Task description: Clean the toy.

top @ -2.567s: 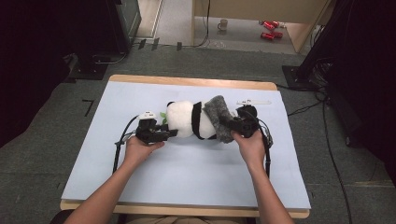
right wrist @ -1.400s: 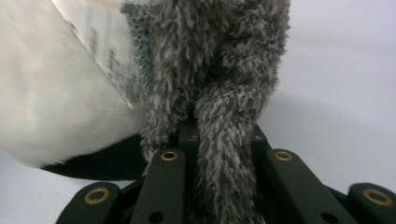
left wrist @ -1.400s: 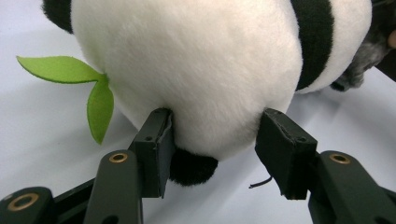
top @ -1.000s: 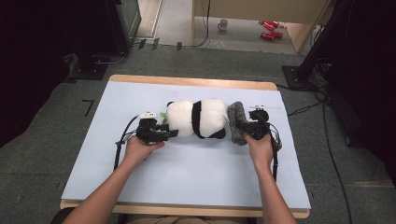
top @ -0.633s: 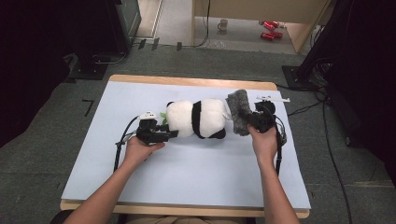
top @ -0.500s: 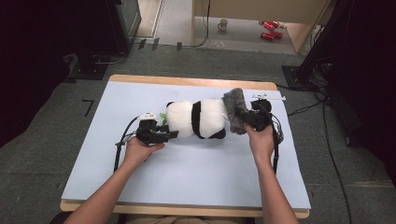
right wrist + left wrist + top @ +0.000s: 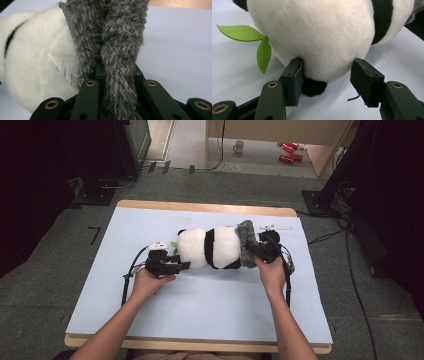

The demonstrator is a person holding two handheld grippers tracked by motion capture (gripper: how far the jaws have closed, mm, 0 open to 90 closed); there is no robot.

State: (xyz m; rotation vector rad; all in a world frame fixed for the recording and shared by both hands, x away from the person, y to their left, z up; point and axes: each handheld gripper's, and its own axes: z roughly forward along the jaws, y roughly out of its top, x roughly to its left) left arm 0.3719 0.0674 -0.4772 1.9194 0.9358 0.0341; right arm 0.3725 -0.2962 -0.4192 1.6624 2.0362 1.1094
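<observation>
At the left of the high view, your left gripper [image 7: 181, 266] sits against the head end of the panda plush [image 7: 210, 248], which lies on its side mid-table. Its own camera shows the left gripper [image 7: 329, 73] with its jaws spread around the white fur, having just opened a little: one pad touches the fur and the other stands just clear, so nothing is truly clamped. If you pull with your right hand now, I judge the plush will slide out of that loose bracket and drag across the table instead of staying put. The green felt leaf [image 7: 254, 42] lies close to the left jaw and could get snagged if you close blindly.

Farther right, your right gripper [image 7: 256, 251] is clamped tight on the grey furry fabric [image 7: 246, 242] at the panda's other end; in the right gripper view the pile [image 7: 120, 50] bunches between the jaws beside a white sewn-in label [image 7: 66, 68]. A hard tug risks pinching only loose fibres and slipping off.

The pale blue table top [image 7: 200, 305] has wooden edging; beyond it lie grey carpet, a mug [image 7: 239, 145] and red cans [image 7: 286, 151] at the upper right.
</observation>
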